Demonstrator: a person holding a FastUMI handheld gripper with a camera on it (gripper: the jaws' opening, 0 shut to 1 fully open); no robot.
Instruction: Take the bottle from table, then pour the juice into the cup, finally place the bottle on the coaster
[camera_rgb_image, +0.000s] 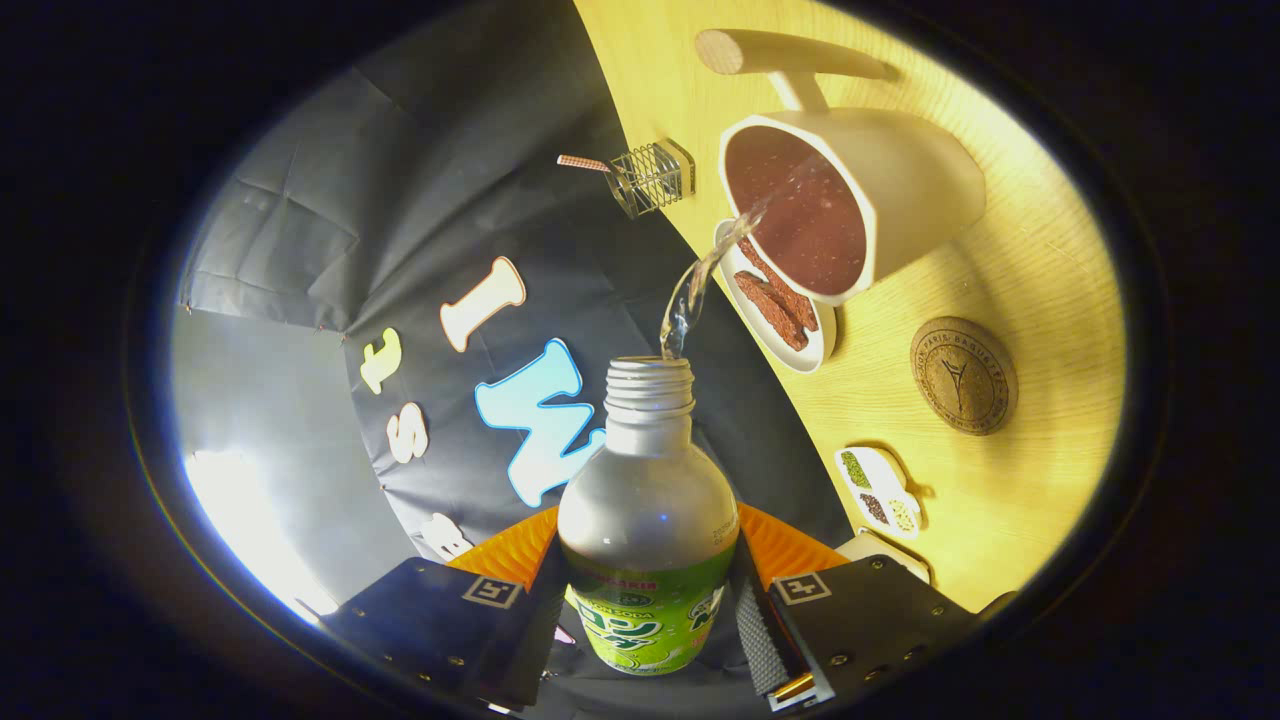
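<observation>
My gripper (648, 570) is shut on a clear plastic bottle (648, 520) with a green label, held between the two fingers and tipped over. Its open threaded neck (650, 385) points toward a white cup (880, 190) with a handle. A clear stream of liquid (700, 285) runs from the neck to the cup's rim. The cup's inside looks dark reddish brown. A round cork coaster (963, 375) lies on the wooden table (1040, 270) beside the cup, beyond my right finger.
A small white plate (815, 345) with brown strips sits against the cup. A wire rack (650, 178) stands at the table's edge. A wooden cylinder (780, 52) lies past the cup. A small white dish (880, 490) with seeds sits near my right finger.
</observation>
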